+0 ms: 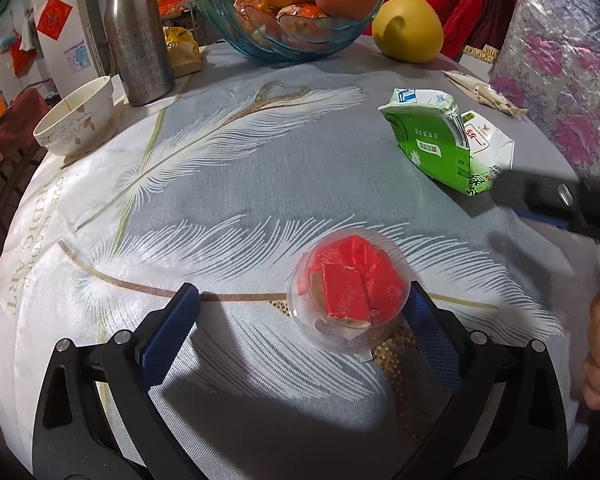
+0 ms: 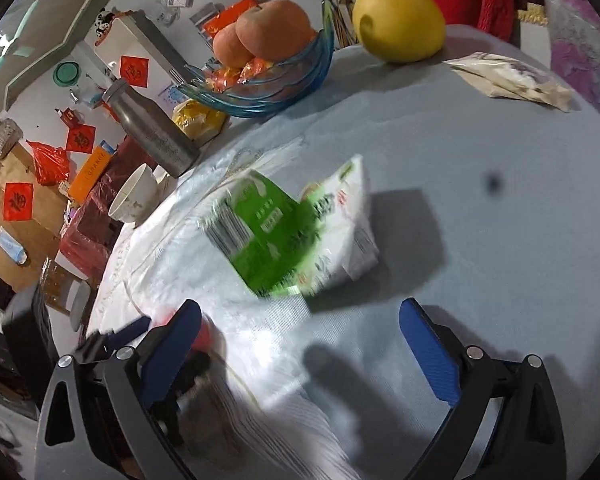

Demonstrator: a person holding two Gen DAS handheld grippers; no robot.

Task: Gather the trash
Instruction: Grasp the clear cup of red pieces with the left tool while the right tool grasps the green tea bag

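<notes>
The step in hand looks like the approach to two pieces of trash at once, one for each hand. The left tongs [image 1: 300,320] are spread wide and grasp nothing. Between their blue pads sits the clear plastic cup [image 1: 350,292], which holds crumpled red wrappers [image 1: 354,282]. The cup stands on the tabletop [image 1: 228,168], close against the right pad and well apart from the left one, so it is not centred in the opening.

The right tongs [image 2: 300,344] are also released and empty. Just ahead of them lies the crushed green and white carton [image 2: 296,232], flat on its side; the right wrist view is blurred, so this tool is probably moving. In the left wrist view the carton [image 1: 448,140] lies far to the right, with one dark tip of the right tongs beside its near corner.

A beige wrapper [image 2: 508,78] lies further back near the yellow fruit [image 2: 398,20], and seems to be trash too.

Next, the left tongs probably need to shift a little to the right, so the cup comes to the middle, and then close gently, because the thin wall may buckle. The right tongs need to come forward until the carton is between the pads.
</notes>
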